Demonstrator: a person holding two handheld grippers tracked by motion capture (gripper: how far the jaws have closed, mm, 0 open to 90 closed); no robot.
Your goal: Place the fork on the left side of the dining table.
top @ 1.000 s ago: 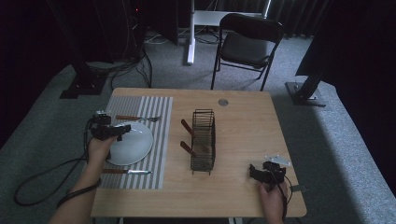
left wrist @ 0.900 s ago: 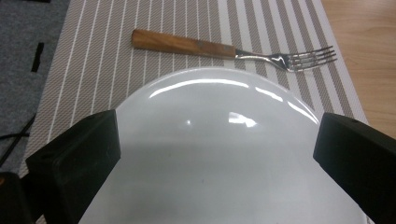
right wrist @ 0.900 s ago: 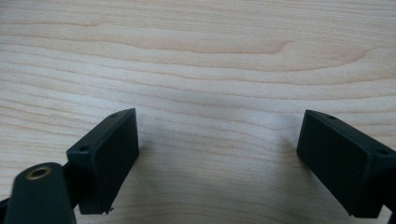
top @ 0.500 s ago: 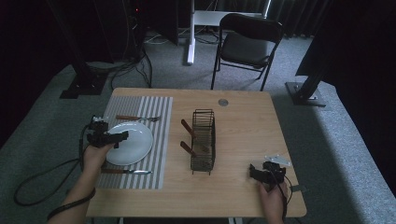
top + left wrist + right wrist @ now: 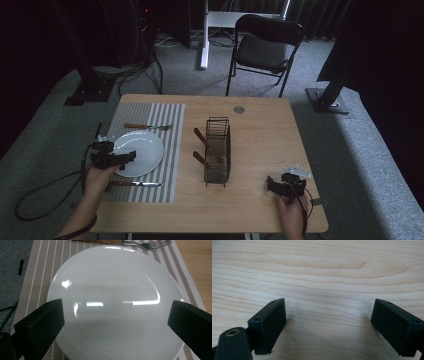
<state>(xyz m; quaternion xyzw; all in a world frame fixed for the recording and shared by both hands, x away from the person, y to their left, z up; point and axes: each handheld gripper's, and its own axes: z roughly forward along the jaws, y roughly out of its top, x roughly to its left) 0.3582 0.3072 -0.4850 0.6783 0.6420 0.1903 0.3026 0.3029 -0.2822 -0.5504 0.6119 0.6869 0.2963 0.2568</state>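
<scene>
From the high view, a white plate lies on a striped placemat at the left of the wooden counter; a fork lies beyond the plate, a knife on its near side, a wire rack to its right; the left tongs hang at the plate's left rim; the right tongs rest well right of the plate. In the left gripper view, the left tongs stand spread above the plate. In the right gripper view, the right tongs stand spread over bare counter.
</scene>
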